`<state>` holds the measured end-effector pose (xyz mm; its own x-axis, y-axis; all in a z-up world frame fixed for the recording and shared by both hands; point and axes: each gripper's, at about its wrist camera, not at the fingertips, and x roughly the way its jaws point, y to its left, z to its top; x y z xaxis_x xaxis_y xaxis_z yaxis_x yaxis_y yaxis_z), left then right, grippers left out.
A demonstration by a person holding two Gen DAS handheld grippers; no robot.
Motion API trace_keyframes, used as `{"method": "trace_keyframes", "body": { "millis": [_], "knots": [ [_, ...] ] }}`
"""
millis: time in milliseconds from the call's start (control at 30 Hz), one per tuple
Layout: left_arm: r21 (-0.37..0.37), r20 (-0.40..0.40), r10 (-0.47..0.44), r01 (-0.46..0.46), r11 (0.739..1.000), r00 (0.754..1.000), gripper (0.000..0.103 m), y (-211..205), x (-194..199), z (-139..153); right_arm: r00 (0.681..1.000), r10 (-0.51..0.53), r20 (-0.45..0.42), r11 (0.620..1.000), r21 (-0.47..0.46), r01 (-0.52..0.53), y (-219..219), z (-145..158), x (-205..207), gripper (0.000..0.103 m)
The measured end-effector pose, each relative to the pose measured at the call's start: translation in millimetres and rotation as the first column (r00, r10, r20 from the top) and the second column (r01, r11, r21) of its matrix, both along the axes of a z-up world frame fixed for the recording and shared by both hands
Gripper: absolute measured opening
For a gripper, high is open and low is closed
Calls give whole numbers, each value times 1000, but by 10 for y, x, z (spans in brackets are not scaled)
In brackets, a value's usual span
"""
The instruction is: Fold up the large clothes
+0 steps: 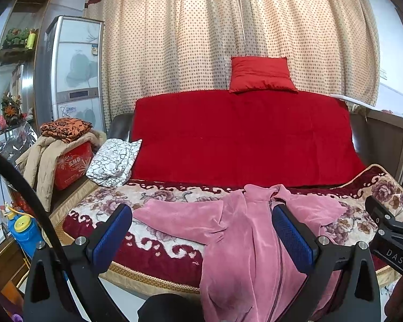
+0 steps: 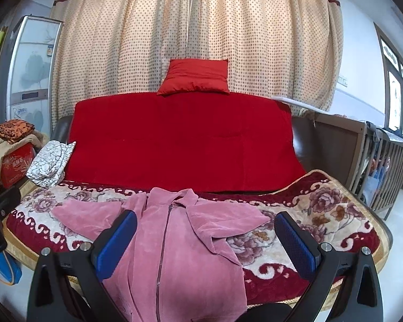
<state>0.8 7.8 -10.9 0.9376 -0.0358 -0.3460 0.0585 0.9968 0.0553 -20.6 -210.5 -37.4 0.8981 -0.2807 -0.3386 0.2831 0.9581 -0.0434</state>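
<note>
A: What is seen of the pink garment (image 1: 244, 230)?

B: A soft, velvety fleece jacket is laid on the flowered blanket (image 1: 158, 244) of the sofa, with the zipper (image 2: 162, 249) closed along the middle. The collar is turned toward the red cover (image 1: 241, 139) of the backrest. One sleeve is spread flat to each side, and the hem hangs down over the front edge of the blanket. The lowest part of the hem is cut off by the frame.

A: And the grippers?

B: The left gripper (image 1: 201, 238) is held in front of the garment with its fingers wide apart; nothing is clamped. The pads (image 1: 292, 238) are blue and finely ribbed, in black frames. The right gripper (image 2: 205, 241) is spread just as wide above the garment, also without any cloth between its pads. Contact with the cloth cannot be judged.

A: What lies around the garment?

B: Behind it, on top of the backrest, a shiny red cushion (image 1: 260, 73) is leaned against the dotted curtain (image 1: 174, 40). To the left of the garment a white cloth with black ring pattern (image 1: 115, 161) is crumpled on the sofa arm. Further left, a red box (image 1: 72, 165) is half covered by a quilted beige coat (image 1: 43, 161) and a folded orange cloth (image 1: 65, 128). The print on the box cannot be read.
</note>
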Motion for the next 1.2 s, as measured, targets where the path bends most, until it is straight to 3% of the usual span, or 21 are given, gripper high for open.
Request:
{"method": "trace_keyframes", "body": {
  "millis": [333, 1200],
  "knots": [
    [8, 10, -19, 19, 1000, 1000, 103, -34, -37, 4, 1000, -5, 24, 1000, -18, 5, 9, 55, -61, 103],
    [-5, -36, -30, 29, 1000, 999, 103, 15, 30, -147, 1000, 2, -7, 1000, -5, -2, -1, -14, -9, 103]
  ]
}}
